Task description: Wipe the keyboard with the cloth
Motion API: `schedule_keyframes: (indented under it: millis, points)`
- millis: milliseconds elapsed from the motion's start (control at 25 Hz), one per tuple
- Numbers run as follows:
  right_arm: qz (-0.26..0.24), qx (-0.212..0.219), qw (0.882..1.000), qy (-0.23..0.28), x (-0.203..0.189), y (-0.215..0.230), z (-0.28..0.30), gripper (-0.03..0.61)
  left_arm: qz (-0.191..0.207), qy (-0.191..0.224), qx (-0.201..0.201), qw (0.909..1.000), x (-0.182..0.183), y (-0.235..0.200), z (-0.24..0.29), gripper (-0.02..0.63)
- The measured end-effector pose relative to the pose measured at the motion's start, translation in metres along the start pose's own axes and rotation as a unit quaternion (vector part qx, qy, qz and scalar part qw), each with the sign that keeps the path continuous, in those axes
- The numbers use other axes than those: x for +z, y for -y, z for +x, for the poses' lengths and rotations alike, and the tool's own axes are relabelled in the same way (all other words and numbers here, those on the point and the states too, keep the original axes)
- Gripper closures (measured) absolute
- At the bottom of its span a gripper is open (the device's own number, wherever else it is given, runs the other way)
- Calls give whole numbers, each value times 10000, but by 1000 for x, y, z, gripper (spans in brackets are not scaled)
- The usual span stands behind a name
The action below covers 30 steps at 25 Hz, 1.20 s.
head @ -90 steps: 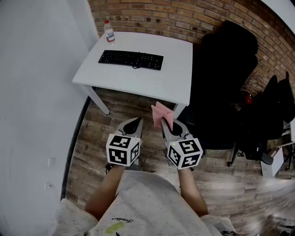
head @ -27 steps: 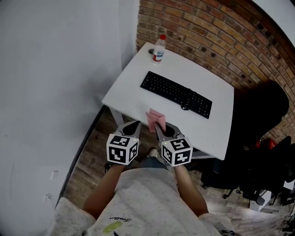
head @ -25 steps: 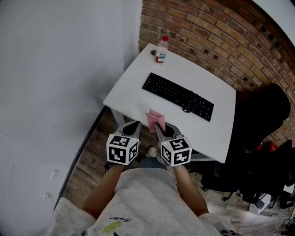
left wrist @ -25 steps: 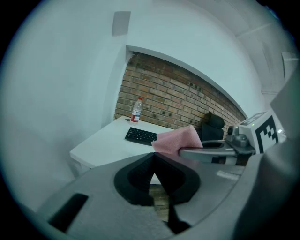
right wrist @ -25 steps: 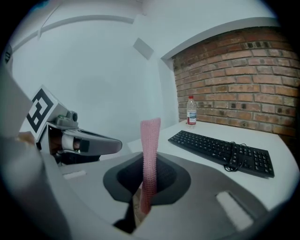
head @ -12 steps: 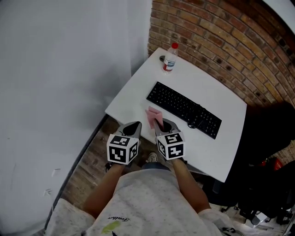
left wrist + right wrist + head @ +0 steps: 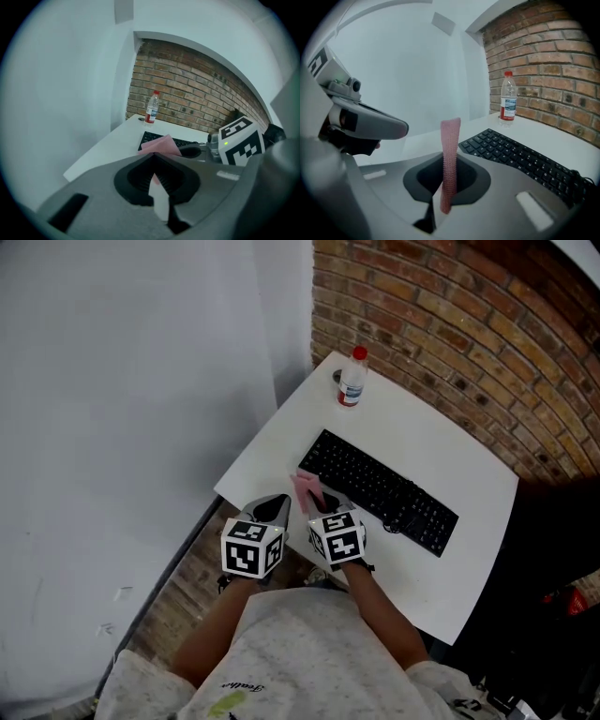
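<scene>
Right gripper view shows the right gripper [image 7: 447, 161] with its jaws clamped on the pink cloth [image 7: 451, 136], just short of the keyboard [image 7: 525, 159] on the desk [image 7: 562, 133]. The left gripper [image 7: 152, 155] has its jaws together, empty. We judge this the approach — next, we lower the cloth onto the keys.

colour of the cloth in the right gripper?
Pink. The cloth shows best in the right gripper view, clamped upright.

Two bare forearms [image 7: 382, 604] held forward side by side, left gripper [image 7: 274, 505] with jaws closed together and nothing between them, right gripper [image 7: 322, 505] just beside it, jaws clamped on an upright pink cloth [image 7: 450, 150]
</scene>
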State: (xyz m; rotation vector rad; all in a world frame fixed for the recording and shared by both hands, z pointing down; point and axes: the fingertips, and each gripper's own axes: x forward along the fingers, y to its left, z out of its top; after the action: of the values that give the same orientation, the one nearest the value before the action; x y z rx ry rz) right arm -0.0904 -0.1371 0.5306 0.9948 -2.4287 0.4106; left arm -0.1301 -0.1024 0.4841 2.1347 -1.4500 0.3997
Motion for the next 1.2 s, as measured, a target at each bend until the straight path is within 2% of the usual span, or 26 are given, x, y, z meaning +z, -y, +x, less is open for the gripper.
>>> schedule_keyframes:
  millis: [240,480,600,840,1200]
  points:
    - [-36,104,9999,-114,1,5,19,555,-48,-150,129,9998,2,-7,10,617]
    - [-77,-51,9994,-326,-4,7,39,555,-42,-319,-50,9995,0,-19,18,617]
    - [-97,-250,9987,-426,-5,11,48,555,48,-414,-211,9989,1,-27,22,617]
    - [299,-622,9961,-546,-7,17,50,555,331,-587,-626,9958,16,-40,35,617]
    - [874,-1212,9873,-545,-17,41,33,555,730,-823,-1393,9841,26,-17,62,617]
